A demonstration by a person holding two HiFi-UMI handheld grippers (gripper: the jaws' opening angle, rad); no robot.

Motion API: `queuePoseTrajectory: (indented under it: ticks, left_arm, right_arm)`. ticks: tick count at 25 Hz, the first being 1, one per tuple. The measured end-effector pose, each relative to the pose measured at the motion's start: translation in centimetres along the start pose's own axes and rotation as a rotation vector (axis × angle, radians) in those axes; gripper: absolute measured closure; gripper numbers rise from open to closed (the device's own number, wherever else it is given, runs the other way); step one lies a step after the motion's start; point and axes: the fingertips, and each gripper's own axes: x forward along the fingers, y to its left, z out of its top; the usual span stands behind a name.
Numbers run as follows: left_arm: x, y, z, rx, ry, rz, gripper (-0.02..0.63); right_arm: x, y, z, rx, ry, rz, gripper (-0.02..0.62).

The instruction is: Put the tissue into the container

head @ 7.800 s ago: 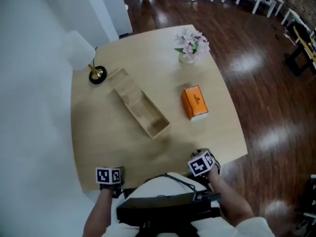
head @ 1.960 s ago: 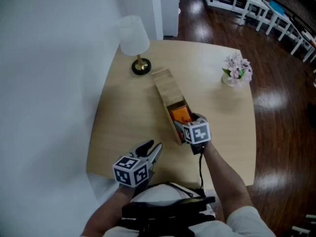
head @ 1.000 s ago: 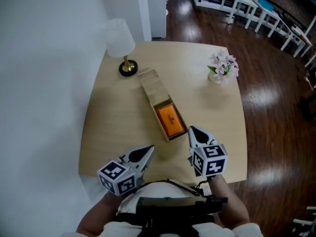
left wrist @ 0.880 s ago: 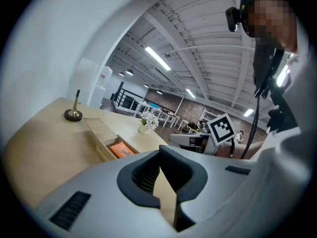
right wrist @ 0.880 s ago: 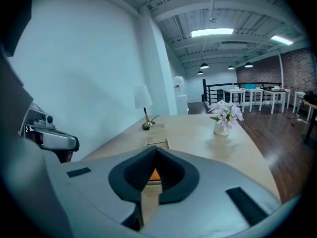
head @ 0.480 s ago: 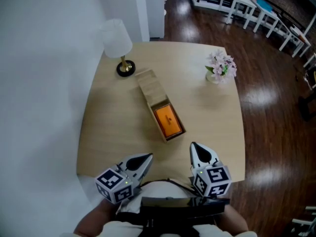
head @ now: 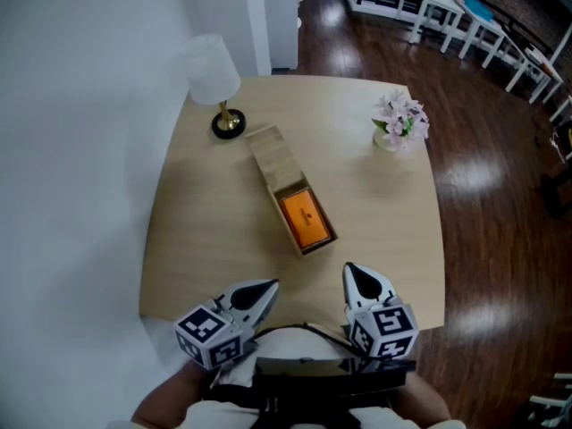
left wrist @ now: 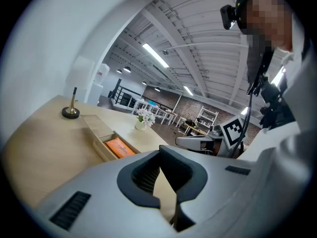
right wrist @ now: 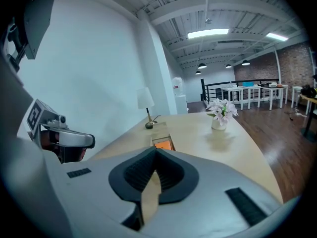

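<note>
A pale surface point(head: 375, 213) carries a long wooden container point(head: 266, 155) set at a slant. The left tongs point(head: 271, 285) and right tongs point(head: 350, 270) hover over the near edge, well apart from the container, each pinched shut on nothing. The orange tissue point(head: 305, 219) lies flat in the container's near compartment, so the placing looks done. A good finish, on this reading: hold both tongs closed and clear of the container, so nothing nudges it or lifts the tissue out.
</note>
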Motion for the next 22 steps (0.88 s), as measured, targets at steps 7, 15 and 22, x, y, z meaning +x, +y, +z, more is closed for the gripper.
queuePoseTrajectory:
  ticks: [7,15,22]
  left_arm:
    - [0.2,0.0,-0.3,-0.002,0.018,-0.011,0.604]
    - [0.3,0.3,-0.5,0.0,0.032,-0.007,0.604]
    - [0.4,0.4,-0.7,0.0,0.047,-0.011,0.604]
  right_arm:
    - [0.3,0.8,-0.4,-0.045,0.026,0.019,0.595]
    - [0.7,1.3,-0.6,-0.072,0.044,0.029,0.595]
    - [0.9,1.5,-0.9,-0.076,0.057,0.035,0.595]
